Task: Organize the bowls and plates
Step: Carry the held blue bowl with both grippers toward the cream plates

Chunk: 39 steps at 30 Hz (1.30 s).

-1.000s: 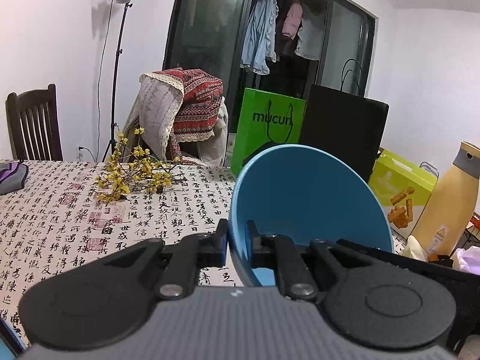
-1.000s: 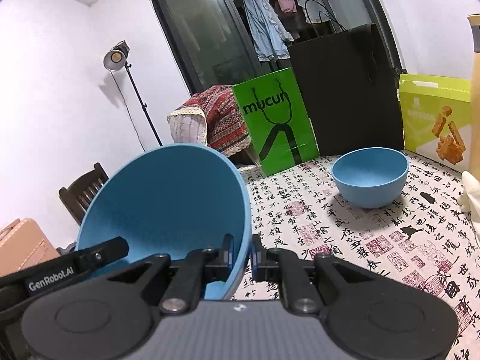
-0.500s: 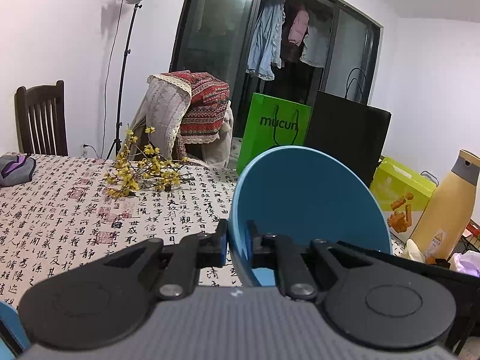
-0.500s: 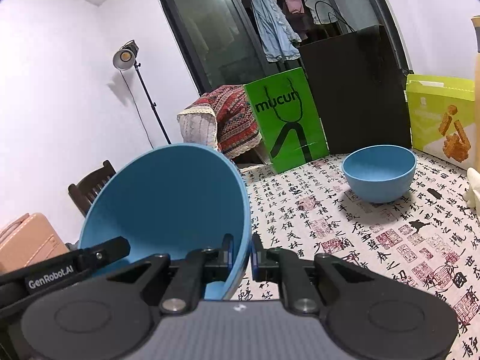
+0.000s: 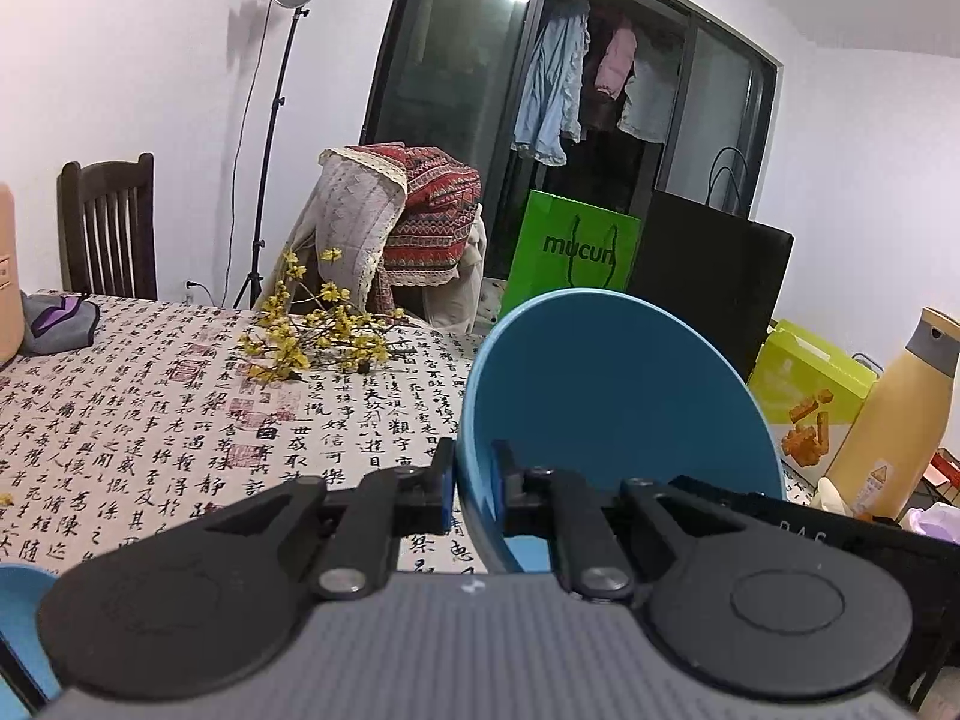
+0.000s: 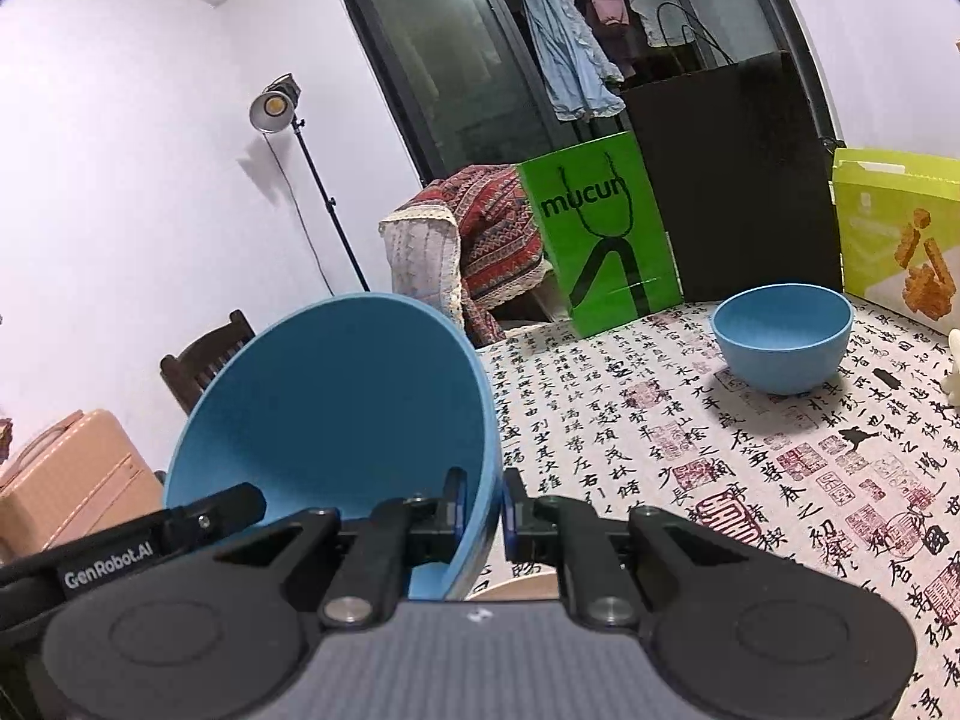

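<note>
A blue bowl [image 5: 618, 396] is held tilted above the table between both grippers. My left gripper [image 5: 474, 492] is shut on its left rim, and my right gripper [image 6: 483, 507] is shut on the opposite rim of the same blue bowl [image 6: 336, 408]. Each view also shows the other gripper's black body at its lower edge. A second blue bowl [image 6: 783, 339] stands upright on the tablecloth [image 6: 690, 450] at the far right, apart from both grippers. A blue rim [image 5: 18, 588] shows at the left view's lower left corner.
Yellow flower sprigs [image 5: 318, 336] lie on the cloth at the far left. A green bag [image 6: 600, 240], a black bag [image 6: 738, 180] and a yellow-green box [image 6: 900, 228] line the far edge. A tan bottle [image 5: 894, 420] stands at the right.
Both grippers have carried the bowl sideways to the left, so the room has slid right in both views. The blue rim has come into the left view's corner. Both grips are unchanged.
</note>
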Tool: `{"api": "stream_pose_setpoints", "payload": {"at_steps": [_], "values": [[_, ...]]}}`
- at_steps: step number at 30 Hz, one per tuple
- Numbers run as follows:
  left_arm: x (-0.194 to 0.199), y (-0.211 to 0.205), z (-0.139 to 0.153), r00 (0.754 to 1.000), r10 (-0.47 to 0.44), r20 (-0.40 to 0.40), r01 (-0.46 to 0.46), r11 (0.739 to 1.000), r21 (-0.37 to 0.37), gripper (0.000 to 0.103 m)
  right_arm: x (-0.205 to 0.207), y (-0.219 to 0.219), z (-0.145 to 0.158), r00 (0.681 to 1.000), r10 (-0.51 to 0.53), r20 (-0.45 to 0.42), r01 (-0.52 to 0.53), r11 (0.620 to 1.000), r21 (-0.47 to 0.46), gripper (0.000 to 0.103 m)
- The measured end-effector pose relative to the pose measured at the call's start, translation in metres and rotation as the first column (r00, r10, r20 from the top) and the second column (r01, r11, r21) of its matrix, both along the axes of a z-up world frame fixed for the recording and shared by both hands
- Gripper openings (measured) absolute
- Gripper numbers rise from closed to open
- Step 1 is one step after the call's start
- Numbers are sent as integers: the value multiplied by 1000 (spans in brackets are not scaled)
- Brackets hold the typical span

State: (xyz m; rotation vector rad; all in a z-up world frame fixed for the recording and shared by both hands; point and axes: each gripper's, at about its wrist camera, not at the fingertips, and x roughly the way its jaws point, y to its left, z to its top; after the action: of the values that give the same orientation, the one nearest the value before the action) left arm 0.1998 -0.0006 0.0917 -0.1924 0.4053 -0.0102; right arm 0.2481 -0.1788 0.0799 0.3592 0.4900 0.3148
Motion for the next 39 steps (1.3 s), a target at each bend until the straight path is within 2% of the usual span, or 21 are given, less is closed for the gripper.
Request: {"api": "stream_pose_setpoints", "payload": {"at_steps": [39], "values": [[-76, 32, 3, 996, 82, 37, -81, 996, -30, 12, -60, 34, 5, 995, 95, 32, -96, 995, 24, 12]]}}
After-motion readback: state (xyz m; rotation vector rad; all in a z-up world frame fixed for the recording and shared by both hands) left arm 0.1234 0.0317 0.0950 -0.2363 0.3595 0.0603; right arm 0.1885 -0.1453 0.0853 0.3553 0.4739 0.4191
